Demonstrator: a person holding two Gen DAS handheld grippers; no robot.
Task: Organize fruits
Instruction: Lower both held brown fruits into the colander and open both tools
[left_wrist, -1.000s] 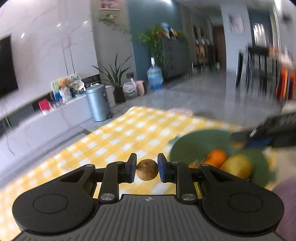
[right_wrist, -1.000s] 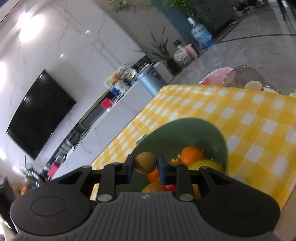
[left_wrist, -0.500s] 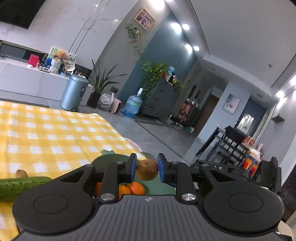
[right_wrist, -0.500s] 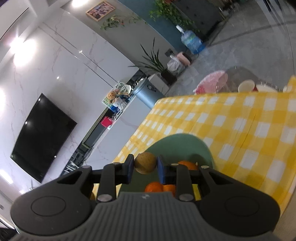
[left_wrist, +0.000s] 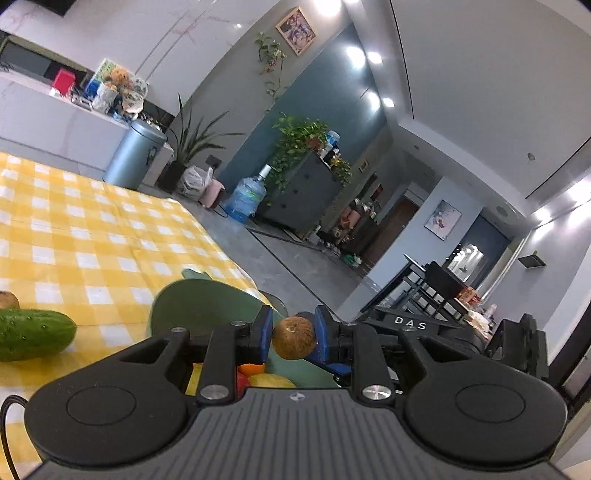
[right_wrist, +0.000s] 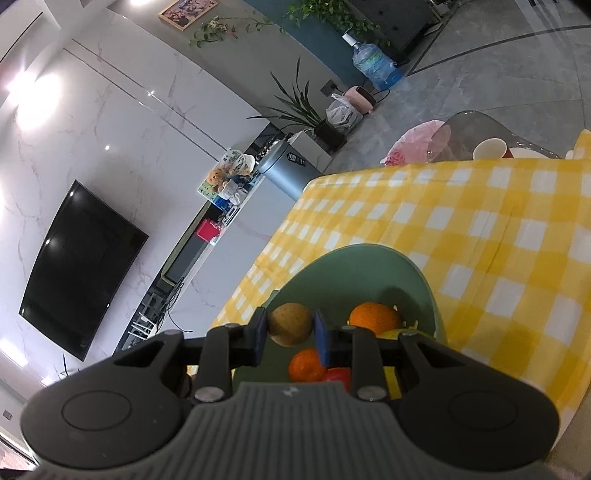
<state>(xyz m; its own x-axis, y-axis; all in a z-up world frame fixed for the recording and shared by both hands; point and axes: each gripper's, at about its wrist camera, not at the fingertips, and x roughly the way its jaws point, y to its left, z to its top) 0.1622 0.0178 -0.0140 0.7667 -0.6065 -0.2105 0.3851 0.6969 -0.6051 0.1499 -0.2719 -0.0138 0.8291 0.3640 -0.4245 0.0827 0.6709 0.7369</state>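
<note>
Round brown fruit (left_wrist: 294, 338), with no long axis to speak of, sits clamped between the left tongs (left_wrist: 293, 336) above the green bowl (left_wrist: 207, 302); the right tongs (right_wrist: 290, 329) grip a second brown fruit (right_wrist: 290, 324) over the bowl. Fruits inside are partly hidden; a cucumber (left_wrist: 33, 332) beside the bowl is cut off.

Open yellow-check table (right_wrist: 517, 236) right of and beyond green bowl (right_wrist: 369, 266). Bowl partly filled: oranges (right_wrist: 373, 317) piled inside. Cucumber (left_wrist: 33, 334) blocks the table left of the bowl.
</note>
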